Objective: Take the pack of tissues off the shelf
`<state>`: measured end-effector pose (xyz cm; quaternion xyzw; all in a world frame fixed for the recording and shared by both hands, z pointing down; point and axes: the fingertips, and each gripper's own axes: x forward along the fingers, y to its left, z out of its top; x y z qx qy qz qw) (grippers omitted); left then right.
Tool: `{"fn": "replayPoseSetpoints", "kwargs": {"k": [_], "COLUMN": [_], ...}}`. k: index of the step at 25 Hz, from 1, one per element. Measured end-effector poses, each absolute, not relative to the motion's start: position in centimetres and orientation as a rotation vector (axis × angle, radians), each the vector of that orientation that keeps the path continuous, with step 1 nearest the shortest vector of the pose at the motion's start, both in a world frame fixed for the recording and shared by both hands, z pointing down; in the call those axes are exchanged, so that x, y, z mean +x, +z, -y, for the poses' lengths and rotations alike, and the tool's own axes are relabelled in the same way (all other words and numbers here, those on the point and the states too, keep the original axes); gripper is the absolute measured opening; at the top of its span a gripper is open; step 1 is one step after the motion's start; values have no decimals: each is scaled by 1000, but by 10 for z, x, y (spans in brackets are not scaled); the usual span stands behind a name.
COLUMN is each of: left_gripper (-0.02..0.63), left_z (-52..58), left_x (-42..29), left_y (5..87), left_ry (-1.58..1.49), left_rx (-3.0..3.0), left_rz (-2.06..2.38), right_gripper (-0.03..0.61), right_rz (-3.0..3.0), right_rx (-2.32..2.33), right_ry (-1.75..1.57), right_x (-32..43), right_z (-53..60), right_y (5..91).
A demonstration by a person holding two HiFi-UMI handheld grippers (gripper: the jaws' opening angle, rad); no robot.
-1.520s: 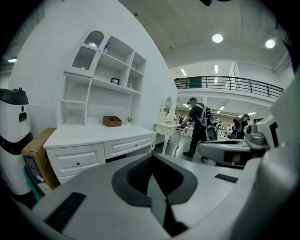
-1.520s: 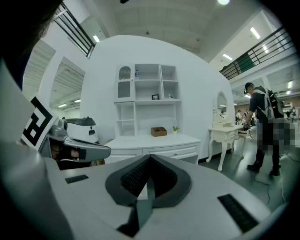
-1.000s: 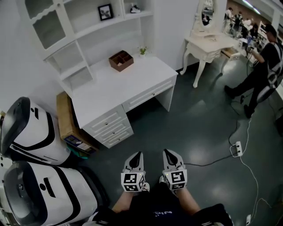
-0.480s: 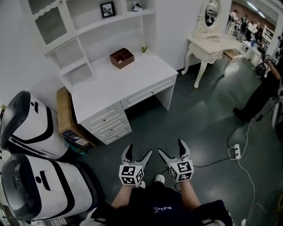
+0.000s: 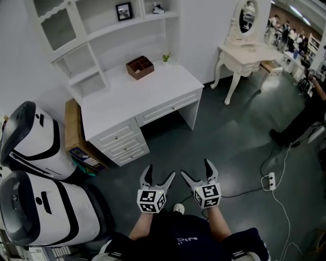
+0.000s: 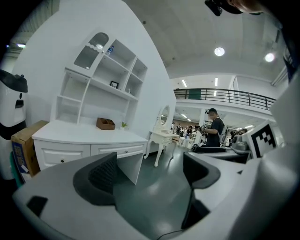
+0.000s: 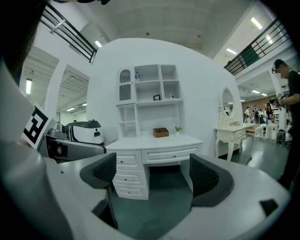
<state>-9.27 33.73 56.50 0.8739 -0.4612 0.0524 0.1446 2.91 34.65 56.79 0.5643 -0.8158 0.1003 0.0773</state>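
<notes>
1. Head view: left gripper and right gripper are side by side low in frame, over the dark floor and well short of the white desk. Each has its fingers spread in a wide V with nothing between them. Both sets of jaws have just been opening.
2. Same view: the shelf unit stands on the back of the desk. A picture frame is on an upper shelf, and a small object sits in the compartment to its right. It is too small to confirm as the pack of tissues. A brown box and a small plant are on the desktop. Two white machines stand left of the desk and a dressing table stands to its right.
3. Left gripper view: the pads are wide apart with only floor showing in the gap. The desk and shelf unit are off to the left and far away. A bottle stands on the top shelf. I can't pick out a tissue pack here.
4. Right gripper view: the fingers are fully spread and the desk drawers show through the gap. The shelf unit is dead ahead. The picture frame and small object share a middle shelf, well apart from the jaws.
</notes>
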Motion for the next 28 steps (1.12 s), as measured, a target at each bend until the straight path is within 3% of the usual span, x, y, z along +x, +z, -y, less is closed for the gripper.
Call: {"fn": "replayPoseSetpoints", "kwargs": {"k": [14, 28], "left_gripper": [425, 425], "left_z": [-335, -226], "left_x": [-90, -99], "left_y": [587, 590], "left_ry": [184, 229], "left_rx": [2464, 2517], "left_rz": [1313, 1220], "right_gripper": [459, 439], "right_rz": [2402, 2365], "right_rx": [1643, 1661], "right_ry": [336, 366], "right_x": [31, 13], "right_z": [-339, -247], "right_y": [587, 595]}}
